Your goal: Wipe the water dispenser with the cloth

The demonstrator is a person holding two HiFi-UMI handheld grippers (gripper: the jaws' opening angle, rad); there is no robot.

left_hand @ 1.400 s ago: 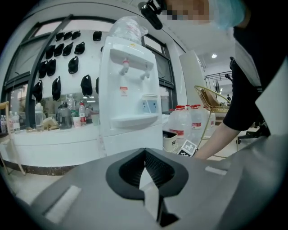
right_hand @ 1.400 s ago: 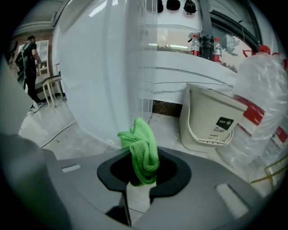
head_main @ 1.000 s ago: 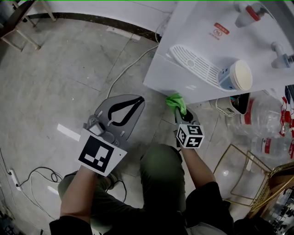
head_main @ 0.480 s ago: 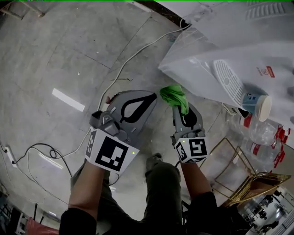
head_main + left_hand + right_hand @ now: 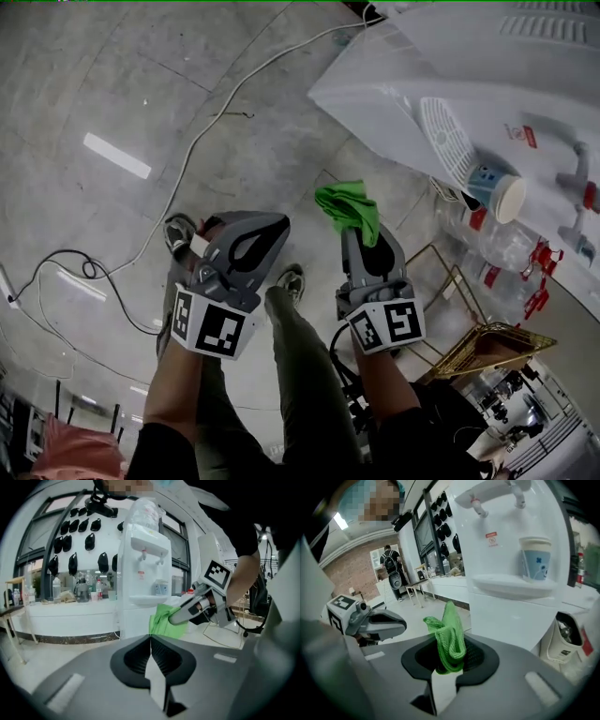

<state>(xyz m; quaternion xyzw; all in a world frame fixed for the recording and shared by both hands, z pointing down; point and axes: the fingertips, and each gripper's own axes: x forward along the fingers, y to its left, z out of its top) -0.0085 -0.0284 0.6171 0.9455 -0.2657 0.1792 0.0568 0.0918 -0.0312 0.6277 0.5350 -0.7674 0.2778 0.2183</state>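
On your right gripper point(image 5: 449, 660), the jaws clamp the cloth point(image 5: 450, 634), its long axis along the jaws, free end forward, short of the dispenser point(image 5: 511, 592). On your left gripper point(image 5: 151, 643), the jaws are together.

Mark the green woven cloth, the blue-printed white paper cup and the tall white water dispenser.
Green cloth point(image 5: 449, 638): right gripper view, folded middle.
Paper cup point(image 5: 534, 560): right gripper view, printed side.
Water dispenser point(image 5: 133, 618): left gripper view, lower front panel.
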